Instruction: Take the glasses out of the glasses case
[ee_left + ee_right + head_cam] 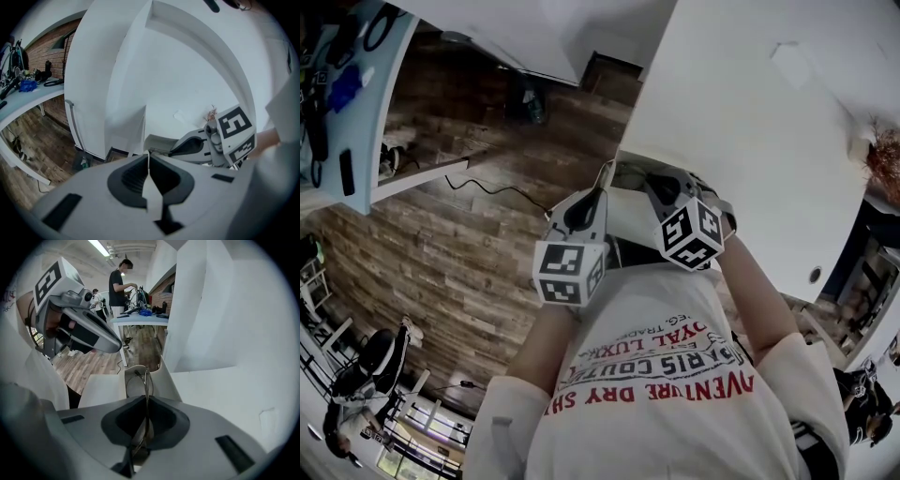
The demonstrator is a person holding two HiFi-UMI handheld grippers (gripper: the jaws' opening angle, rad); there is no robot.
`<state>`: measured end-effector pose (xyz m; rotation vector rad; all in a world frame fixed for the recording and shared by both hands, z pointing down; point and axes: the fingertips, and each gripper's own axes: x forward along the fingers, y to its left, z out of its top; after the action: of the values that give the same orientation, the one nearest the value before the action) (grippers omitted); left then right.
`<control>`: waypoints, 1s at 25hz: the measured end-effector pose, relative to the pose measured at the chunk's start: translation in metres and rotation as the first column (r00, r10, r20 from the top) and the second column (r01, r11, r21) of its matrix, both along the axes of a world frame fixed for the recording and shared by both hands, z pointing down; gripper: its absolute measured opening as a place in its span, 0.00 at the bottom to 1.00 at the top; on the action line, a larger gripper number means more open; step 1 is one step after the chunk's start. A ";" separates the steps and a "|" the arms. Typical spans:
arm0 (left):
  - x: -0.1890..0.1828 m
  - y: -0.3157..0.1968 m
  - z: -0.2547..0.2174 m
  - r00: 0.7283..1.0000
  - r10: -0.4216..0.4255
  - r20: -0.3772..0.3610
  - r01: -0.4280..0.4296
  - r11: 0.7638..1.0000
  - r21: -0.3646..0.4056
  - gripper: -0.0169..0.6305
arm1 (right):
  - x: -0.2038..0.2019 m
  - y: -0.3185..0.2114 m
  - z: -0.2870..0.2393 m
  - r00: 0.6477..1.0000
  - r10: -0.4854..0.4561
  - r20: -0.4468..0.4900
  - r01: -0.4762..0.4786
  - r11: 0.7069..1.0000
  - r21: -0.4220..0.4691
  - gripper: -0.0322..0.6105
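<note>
Wire-rimmed glasses [138, 383] are pinched in the right claw [146, 401]. In the right gripper view its dark pads close on the thin frame, which runs up the seam between them. One round lens pokes out past the pads at 12 o'clock, nearly edge-on and leaning a touch toward 11. The glasses are held in the air by this claw alone, as far as the views show.

In the left gripper view, the left claw [148, 161] is pressed together, pad against pad, and I can make out nothing held between them. From there the right claw lies near at 3 o'clock, with a marker face of its cube turned to the camera. In the right gripper view the left claw sits close at 10 o'clock.

In the head view both claws are held side by side in front of the person's white shirt [666, 403]. Their tips point to 12 o'clock and come close together. The glasses are too small to pick out in this view. A white table [750, 122] lies at 1 o'clock from the claws, and the wood floor [441, 244] lies at 9 o'clock.

At 12 o'clock in the right gripper view, well apart from the claws, another person [117, 282] stands at a bench [140, 318].
</note>
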<state>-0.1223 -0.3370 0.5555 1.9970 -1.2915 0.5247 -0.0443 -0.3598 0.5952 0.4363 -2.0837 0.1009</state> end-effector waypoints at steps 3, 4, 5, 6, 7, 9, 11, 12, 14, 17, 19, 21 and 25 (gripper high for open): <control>-0.002 -0.001 -0.003 1.000 0.001 0.001 -0.001 1.000 0.006 0.05 | 0.001 -0.001 -0.006 1.000 0.001 0.006 -0.001 1.000 0.019 0.09; -0.002 -0.001 -0.004 1.000 0.004 0.001 -0.004 1.000 0.009 0.05 | 0.001 -0.001 -0.010 1.000 0.000 0.011 -0.001 1.000 0.025 0.09; -0.003 -0.002 -0.005 1.000 0.007 0.000 -0.007 1.000 0.013 0.05 | 0.000 -0.002 -0.013 1.000 0.000 0.016 -0.001 1.000 0.030 0.09; -0.003 -0.004 -0.007 1.000 0.010 0.001 -0.010 1.000 0.016 0.05 | -0.001 -0.002 -0.017 1.000 0.000 0.021 -0.001 1.000 0.031 0.09; -0.004 -0.005 -0.008 1.000 0.012 0.001 -0.012 1.000 0.020 0.05 | -0.002 -0.002 -0.020 1.000 0.001 0.024 -0.002 0.999 0.033 0.09; -0.005 -0.007 -0.011 1.000 0.015 0.001 -0.015 0.999 0.029 0.05 | -0.003 -0.002 -0.025 1.000 0.004 0.029 -0.005 0.999 0.039 0.09; -0.004 -0.009 -0.015 1.000 0.022 0.001 -0.022 0.999 0.040 0.05 | -0.003 -0.003 -0.031 0.999 0.011 0.038 -0.013 0.999 0.047 0.09; -0.003 -0.010 -0.017 1.000 0.027 0.001 -0.028 0.998 0.048 0.05 | -0.003 -0.003 -0.035 0.999 0.016 0.043 -0.018 0.998 0.052 0.09; -0.002 -0.012 -0.022 0.999 0.037 0.002 -0.037 0.997 0.062 0.05 | -0.004 -0.004 -0.043 0.998 0.025 0.059 -0.029 0.998 0.056 0.09; -0.002 -0.016 -0.031 0.999 0.045 0.002 -0.045 0.995 0.085 0.05 | -0.006 -0.004 -0.058 0.994 0.047 0.097 -0.053 0.997 0.058 0.09; -0.002 -0.018 -0.038 0.999 0.051 0.000 -0.050 0.993 0.104 0.05 | -0.006 -0.004 -0.069 0.991 0.066 0.118 -0.075 0.995 0.070 0.09; -0.001 -0.020 -0.046 0.998 0.059 -0.002 -0.058 0.990 0.125 0.05 | -0.006 -0.005 -0.079 0.986 0.090 0.138 -0.103 0.991 0.089 0.09; 0.001 -0.025 -0.064 0.996 0.084 -0.004 -0.082 0.982 0.173 0.05 | -0.003 -0.008 -0.103 0.964 0.170 0.204 -0.197 0.974 0.116 0.09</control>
<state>-0.1213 -0.3623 0.4912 2.2014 -1.2888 0.4528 -0.0469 -0.3683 0.4926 0.7286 -2.2446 0.1153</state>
